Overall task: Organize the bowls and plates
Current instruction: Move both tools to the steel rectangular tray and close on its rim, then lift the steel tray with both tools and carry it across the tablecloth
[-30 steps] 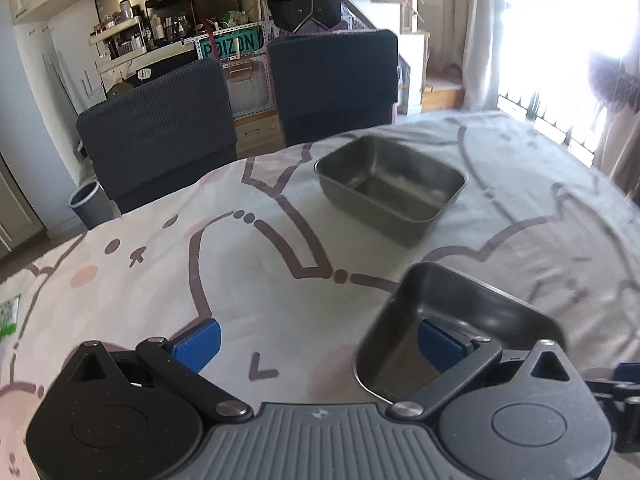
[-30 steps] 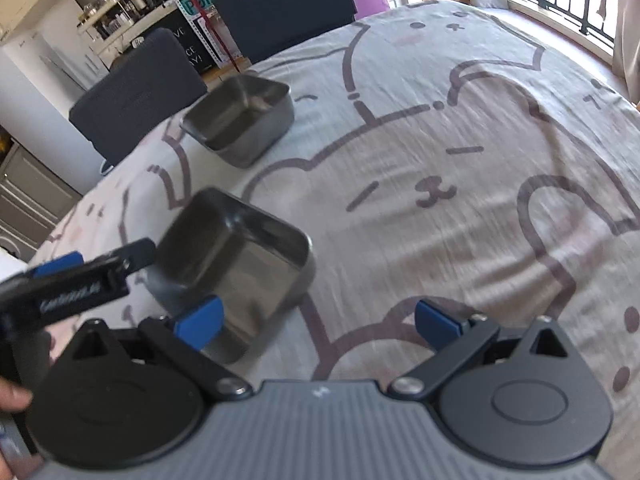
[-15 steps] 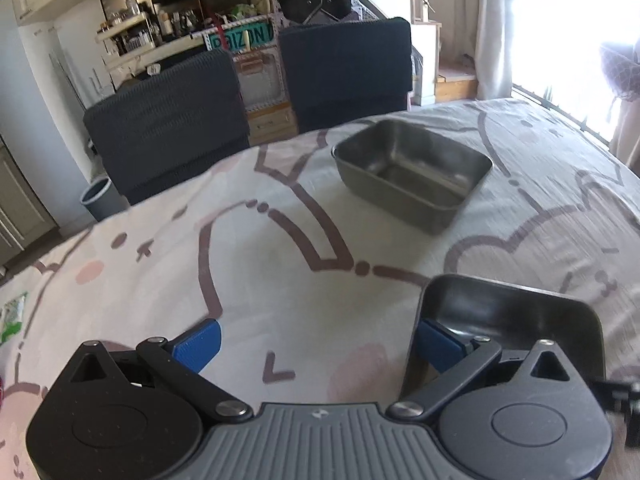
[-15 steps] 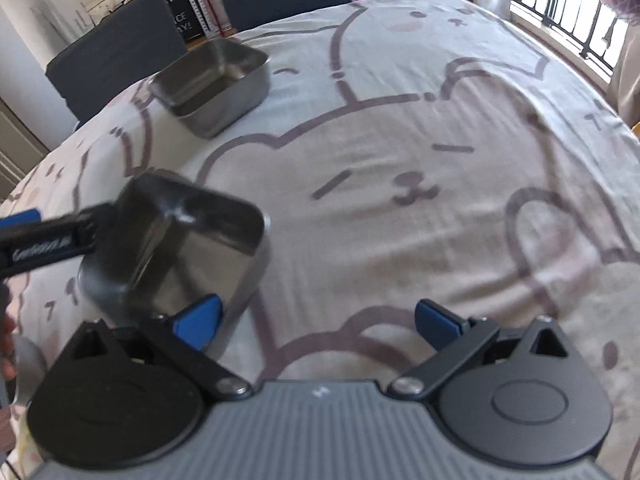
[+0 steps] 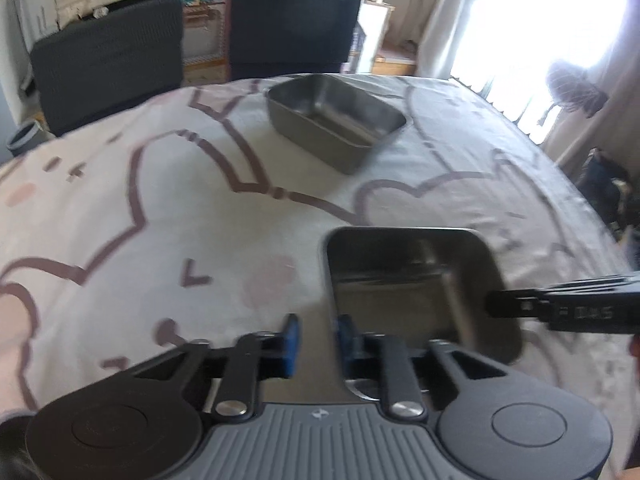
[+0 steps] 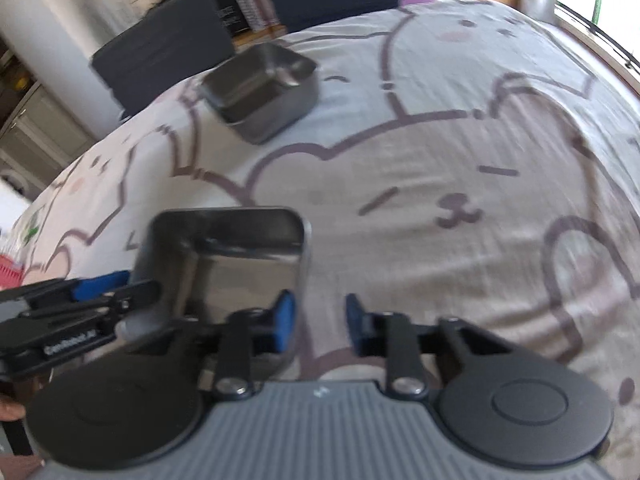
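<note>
Two rectangular steel bowls stand on the bear-print tablecloth [image 5: 160, 220]. The far bowl [image 5: 336, 120] [image 6: 260, 92] sits alone near the chairs. The near bowl [image 5: 400, 280] [image 6: 232, 256] lies between both grippers. My left gripper [image 5: 316, 340] [image 6: 120, 288] has its jaws closing tight on the bowl's left wall, one pad inside and one outside. My right gripper [image 6: 320, 320] [image 5: 492, 304] straddles the right wall with its jaws closing. Its inner pad is against the wall, and its outer pad still stands off with cloth showing between.
Two dark chairs [image 5: 108, 52] [image 5: 292, 28] stand at the table's far edge, with a grey bin [image 5: 24, 136] on the floor to their left. A bright window and curtain [image 5: 540, 20] lie to the right. A red object [image 6: 8, 272] sits at the table's left edge.
Both pairs of jaws have swung from wide open to narrow around the near bowl's walls. The bowl, tilted and skewed before, now sits square between the grippers. My left hand moved in closer.
</note>
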